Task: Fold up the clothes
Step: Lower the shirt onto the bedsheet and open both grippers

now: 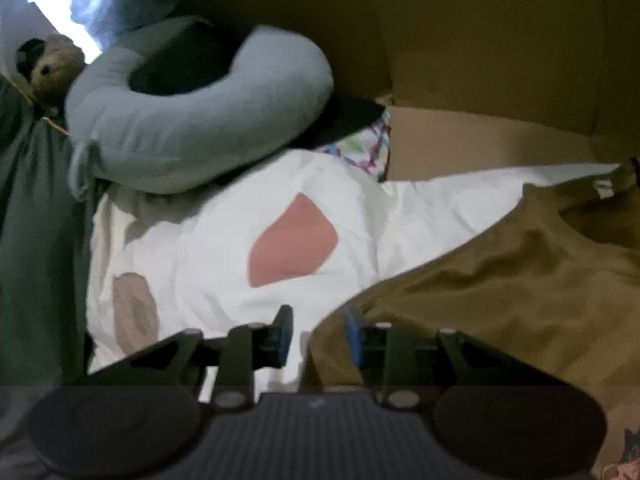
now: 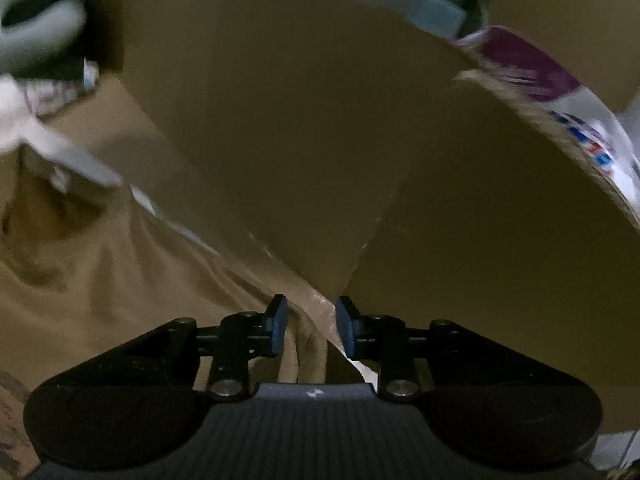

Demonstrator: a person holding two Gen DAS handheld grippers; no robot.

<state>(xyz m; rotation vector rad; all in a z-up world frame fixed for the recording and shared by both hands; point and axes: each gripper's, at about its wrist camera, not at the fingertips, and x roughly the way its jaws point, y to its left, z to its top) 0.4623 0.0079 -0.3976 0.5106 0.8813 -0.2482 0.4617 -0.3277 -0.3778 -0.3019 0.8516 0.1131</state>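
In the left wrist view, the left gripper point(image 1: 318, 334) sits at the bottom middle of the frame. Its jaws stand apart and pinch nothing. The edge of the brown shirt point(image 1: 500, 280) lies right under the gap and spreads out to the lower right. A white cloth point(image 1: 224, 240) with a pink patch lies to the left, under a grey neck pillow point(image 1: 192, 128) in the upper left.

In the right wrist view, the right gripper point(image 2: 310, 324) is released too. A fold of the brown shirt point(image 2: 100, 280) lies between its fingers, loose. A cardboard box point(image 2: 320, 140) fills the frame above.
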